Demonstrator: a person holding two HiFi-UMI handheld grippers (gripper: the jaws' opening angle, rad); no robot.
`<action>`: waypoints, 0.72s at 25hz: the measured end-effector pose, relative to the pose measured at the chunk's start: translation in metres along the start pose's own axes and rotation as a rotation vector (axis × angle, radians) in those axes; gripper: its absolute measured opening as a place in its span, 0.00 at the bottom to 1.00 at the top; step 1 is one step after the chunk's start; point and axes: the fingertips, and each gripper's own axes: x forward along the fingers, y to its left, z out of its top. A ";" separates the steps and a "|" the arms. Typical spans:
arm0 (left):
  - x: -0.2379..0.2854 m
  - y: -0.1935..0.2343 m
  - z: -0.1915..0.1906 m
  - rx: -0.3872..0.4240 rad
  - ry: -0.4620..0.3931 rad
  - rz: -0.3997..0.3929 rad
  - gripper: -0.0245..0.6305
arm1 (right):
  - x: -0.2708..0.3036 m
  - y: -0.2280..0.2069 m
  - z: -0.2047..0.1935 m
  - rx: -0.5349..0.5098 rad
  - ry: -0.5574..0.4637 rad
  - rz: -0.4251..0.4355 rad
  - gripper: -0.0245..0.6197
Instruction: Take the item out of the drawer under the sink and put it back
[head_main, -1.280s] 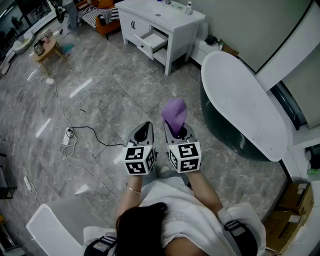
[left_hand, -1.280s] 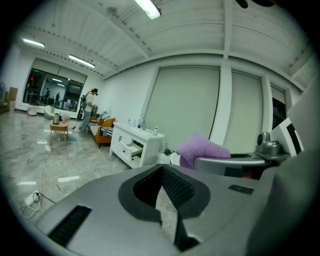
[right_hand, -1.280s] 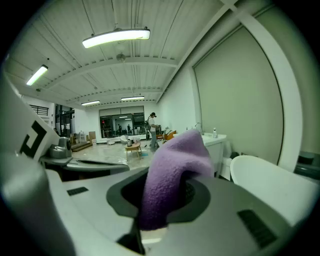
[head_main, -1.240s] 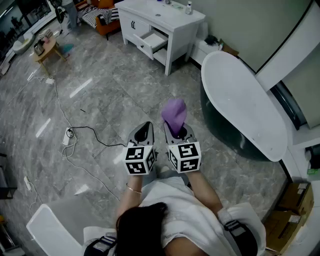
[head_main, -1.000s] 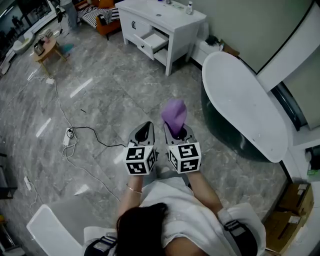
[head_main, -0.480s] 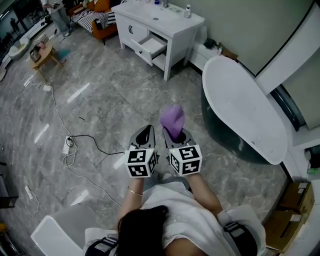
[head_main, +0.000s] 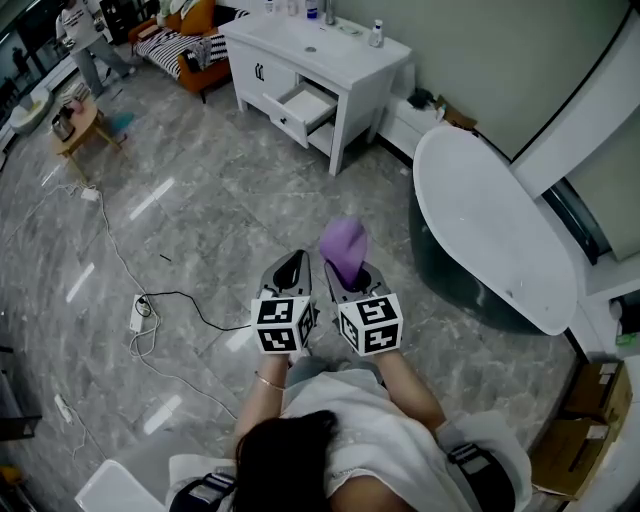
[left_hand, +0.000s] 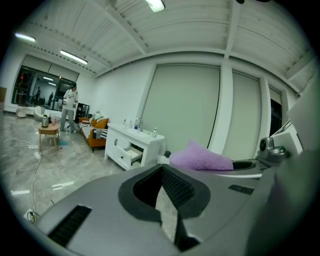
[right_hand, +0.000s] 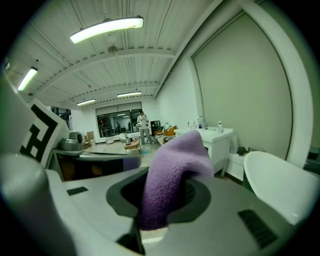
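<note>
Purple cloth in right hand-held gripper, bathtub beside, open drawer ahead

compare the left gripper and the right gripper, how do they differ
The right gripper is shut on a purple cloth; the left gripper is shut on nothing. The right gripper is on the bathtub side, the left gripper on the power strip side. Both point forward, side by side.
</note>
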 end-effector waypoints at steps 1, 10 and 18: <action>0.004 0.006 0.003 0.017 0.000 -0.004 0.04 | 0.006 0.002 0.002 -0.012 0.000 -0.007 0.19; 0.018 0.055 -0.002 -0.011 0.042 -0.011 0.04 | 0.042 0.014 0.014 -0.014 -0.004 -0.016 0.19; 0.026 0.069 0.010 -0.011 0.039 -0.031 0.04 | 0.063 0.012 0.014 -0.001 0.022 -0.047 0.19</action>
